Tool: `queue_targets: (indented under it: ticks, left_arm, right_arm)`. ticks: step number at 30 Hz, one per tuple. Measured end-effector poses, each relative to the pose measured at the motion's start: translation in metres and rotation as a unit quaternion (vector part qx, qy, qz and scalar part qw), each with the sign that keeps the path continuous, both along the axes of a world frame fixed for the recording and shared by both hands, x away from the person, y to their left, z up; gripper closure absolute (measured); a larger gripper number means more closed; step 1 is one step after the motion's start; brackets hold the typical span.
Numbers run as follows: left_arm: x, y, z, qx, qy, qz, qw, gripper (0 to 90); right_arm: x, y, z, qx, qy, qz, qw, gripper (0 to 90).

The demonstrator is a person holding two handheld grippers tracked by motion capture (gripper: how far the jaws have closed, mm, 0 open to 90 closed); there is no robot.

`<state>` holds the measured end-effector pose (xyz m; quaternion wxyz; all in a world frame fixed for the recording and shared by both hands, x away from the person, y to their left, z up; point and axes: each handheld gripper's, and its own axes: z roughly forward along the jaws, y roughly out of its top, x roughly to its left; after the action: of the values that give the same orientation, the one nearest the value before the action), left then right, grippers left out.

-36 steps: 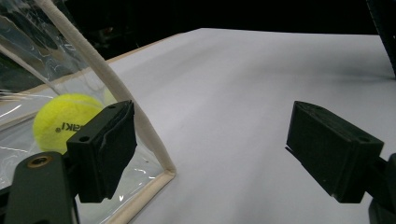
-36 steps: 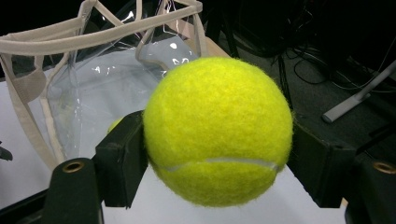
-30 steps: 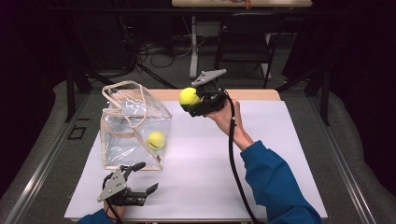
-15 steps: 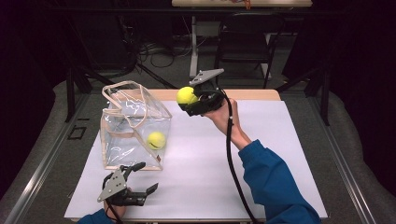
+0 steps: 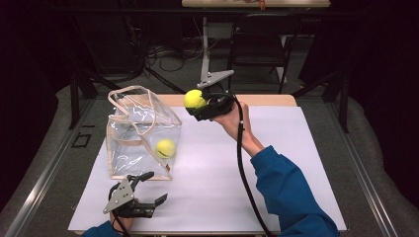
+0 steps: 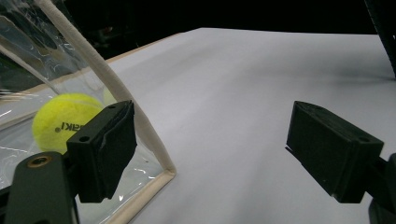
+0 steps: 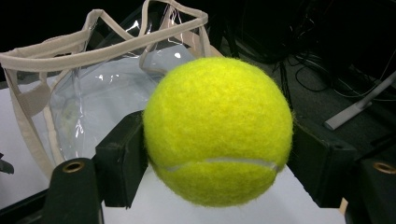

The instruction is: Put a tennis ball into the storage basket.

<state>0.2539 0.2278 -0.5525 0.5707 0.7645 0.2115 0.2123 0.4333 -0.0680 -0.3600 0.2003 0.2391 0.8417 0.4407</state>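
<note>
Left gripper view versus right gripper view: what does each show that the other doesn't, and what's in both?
Left gripper view: the left gripper with jaws wide apart and nothing between them, and a ball lying inside the bag, its black lettering showing through the clear wall.

Right gripper view: the right gripper shut on a second ball, held up short of the bag's open top, with cables on the dark floor behind.

Both: the clear bag with cream trim, and the white table.
</note>
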Motion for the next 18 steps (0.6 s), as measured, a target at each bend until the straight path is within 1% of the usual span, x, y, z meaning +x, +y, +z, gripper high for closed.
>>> queue_targets:
  ticks: [3,4,18]
  left_arm:
    - [0.000,0.000,0.000,-0.001,0.000,0.000,1.0000,15.8]
    - [0.000,0.000,0.000,-0.001,0.000,0.001,1.0000,15.8]
    - [0.000,0.000,0.000,-0.002,0.000,0.000,1.0000,15.9]
  right_arm:
    - [0.000,0.000,0.000,0.000,0.000,0.000,1.0000,26.4]
    - [0.002,0.005,0.005,0.005,-0.001,0.004,1.0000,26.4]
    - [0.006,0.013,0.011,0.002,0.000,0.010,0.9999,26.4]
